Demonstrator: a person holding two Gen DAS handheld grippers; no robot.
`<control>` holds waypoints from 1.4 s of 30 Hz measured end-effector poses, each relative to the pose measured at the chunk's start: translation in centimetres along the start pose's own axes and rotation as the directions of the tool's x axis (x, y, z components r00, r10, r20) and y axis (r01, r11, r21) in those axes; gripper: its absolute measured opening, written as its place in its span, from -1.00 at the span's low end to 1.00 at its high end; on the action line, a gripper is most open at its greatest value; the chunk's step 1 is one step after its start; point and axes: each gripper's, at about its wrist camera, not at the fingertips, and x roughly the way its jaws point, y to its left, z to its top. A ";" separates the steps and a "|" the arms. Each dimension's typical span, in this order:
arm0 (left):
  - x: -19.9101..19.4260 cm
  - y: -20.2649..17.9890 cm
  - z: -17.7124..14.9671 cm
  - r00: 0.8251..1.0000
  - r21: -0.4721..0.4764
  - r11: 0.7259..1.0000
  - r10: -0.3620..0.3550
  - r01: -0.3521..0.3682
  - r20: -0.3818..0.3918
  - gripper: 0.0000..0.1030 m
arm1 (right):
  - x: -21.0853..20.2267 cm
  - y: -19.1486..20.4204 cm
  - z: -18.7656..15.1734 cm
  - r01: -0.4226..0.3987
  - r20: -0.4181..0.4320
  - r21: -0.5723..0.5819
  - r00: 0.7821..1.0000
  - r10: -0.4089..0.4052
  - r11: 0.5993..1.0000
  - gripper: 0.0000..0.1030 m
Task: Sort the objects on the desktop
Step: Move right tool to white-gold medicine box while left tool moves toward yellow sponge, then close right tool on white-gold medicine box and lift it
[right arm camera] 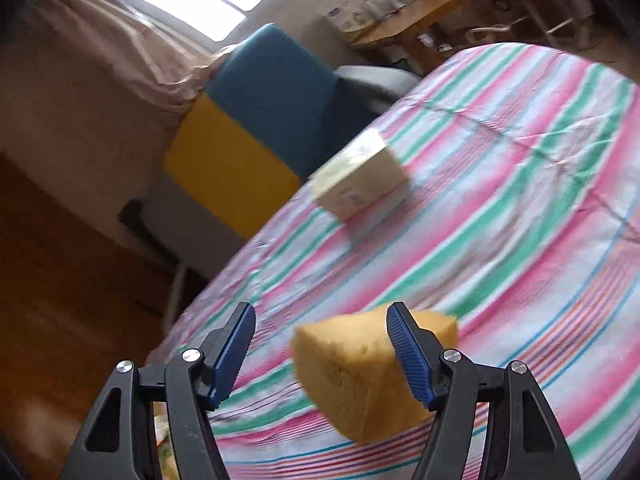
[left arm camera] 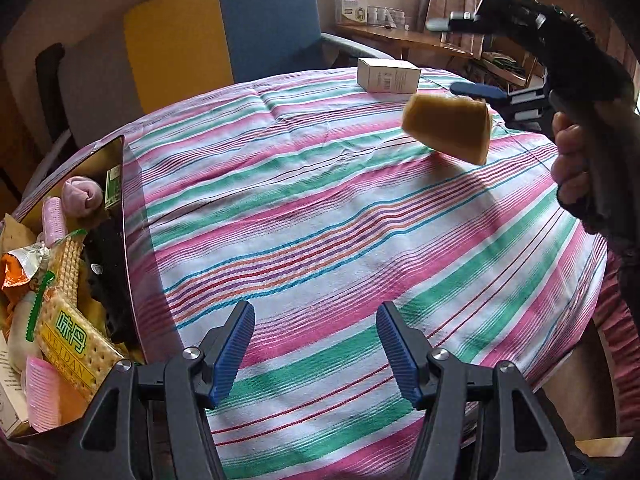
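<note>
While the round table under its pink, green and white striped cloth (left arm camera: 320, 208) filled most of both views, a dark open box (left arm camera: 120, 240) was seen at its far left edge, crammed with a yellow packet of crackers (left arm camera: 76, 344), pink hair rollers (left arm camera: 52, 216), a rolled pink sock (left arm camera: 82, 194) and an orange snack wrapper (left arm camera: 18, 272). Just right of that box, the left gripper (left arm camera: 316, 344) was held above bare cloth, its blue ribbed fingers (left arm camera: 234, 352) parted about halfway with nothing between them. Further right and toward the far side, a small white cardboard box (left arm camera: 388, 76) was seen resting on the cloth near a blue and yellow chair (left arm camera: 224, 32). Nearer and to the right, a yellow wedge-shaped sponge (left arm camera: 448, 128) appeared clear of the cloth, apparently in mid-air. At the right edge, the right gripper (right arm camera: 320, 352) was carried in a hand (left arm camera: 572, 160); in its own view the jaws stood parted, the sponge (right arm camera: 360, 376) being against the right finger (right arm camera: 408, 352) but apart from the left one, so it was not clamped.
</note>
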 end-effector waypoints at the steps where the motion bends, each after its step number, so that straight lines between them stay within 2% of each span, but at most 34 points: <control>1: 0.1 0.0 0.0 1.000 -0.004 1.000 -0.005 0.005 -0.002 0.25 | 0.3 1.1 -0.3 -0.059 -0.036 -0.016 0.998 0.059 0.998 0.36; 2: 0.2 0.0 0.0 1.000 -0.005 1.000 -0.011 0.011 -0.003 0.25 | 0.6 2.2 -0.6 -0.099 -0.067 -0.038 0.993 0.096 0.994 0.36; 5: 0.5 0.0 -0.1 1.000 -0.013 1.000 -0.022 0.022 -0.007 0.25 | 1.0 4.0 -0.6 -0.087 -0.072 -0.102 0.994 0.080 0.991 0.44; 9: 0.9 0.1 -0.1 0.999 -0.022 0.999 -0.040 0.039 -0.011 0.25 | 2.0 3.2 0.7 0.046 -0.039 -0.143 0.998 -0.052 0.989 0.53; 12: 0.9 0.2 0.1 0.998 -0.023 0.998 -0.057 0.057 0.007 0.25 | 3.1 1.7 2.5 0.166 -0.022 -0.176 0.985 -0.172 0.970 0.56; 15: 1.0 0.3 0.6 0.997 -0.022 0.997 -0.072 0.072 0.025 0.25 | 4.9 0.7 5.3 0.274 -0.007 -0.224 0.959 -0.283 0.935 0.56; 19: 1.4 0.3 1.4 0.994 -0.010 0.995 -0.098 0.098 0.039 0.25 | 7.9 0.4 9.9 0.404 0.026 -0.316 0.908 -0.418 0.859 0.56; 22: 1.9 0.4 2.0 0.992 -0.010 0.993 -0.119 0.119 0.033 0.25 | 11.0 0.7 13.3 0.480 0.054 -0.385 0.865 -0.500 0.788 0.56; 25: 2.7 0.7 2.6 0.990 -0.020 0.990 -0.138 0.139 0.020 0.25 | 13.8 0.9 16.0 0.521 0.053 -0.436 0.829 -0.557 0.734 0.56; 28: 3.6 1.0 3.2 0.989 -0.039 0.988 -0.148 0.148 0.006 0.25 | 17.0 0.6 17.8 0.546 0.029 -0.488 0.790 -0.612 0.681 0.56; 33: 4.2 1.2 3.9 0.989 -0.048 0.988 -0.147 0.146 -0.001 0.25 | 20.4 -0.7 17.6 0.520 -0.062 -0.591 0.733 -0.677 0.617 0.56; 34: 4.2 1.2 4.1 0.989 -0.049 0.988 -0.148 0.148 0.001 0.25 | 20.4 -0.8 17.2 0.507 -0.073 -0.612 0.728 -0.681 0.607 0.56; 38: 4.6 1.4 5.0 0.988 -0.057 0.987 -0.151 0.151 0.006 0.25 | 17.7 -0.9 14.6 0.435 -0.138 -0.660 0.731 -0.668 0.612 0.56; 42: 4.5 1.6 6.4 0.988 -0.064 0.986 -0.154 0.155 0.026 0.25 | 13.4 -2.0 11.2 0.385 -0.207 -0.656 0.736 -0.645 0.649 0.56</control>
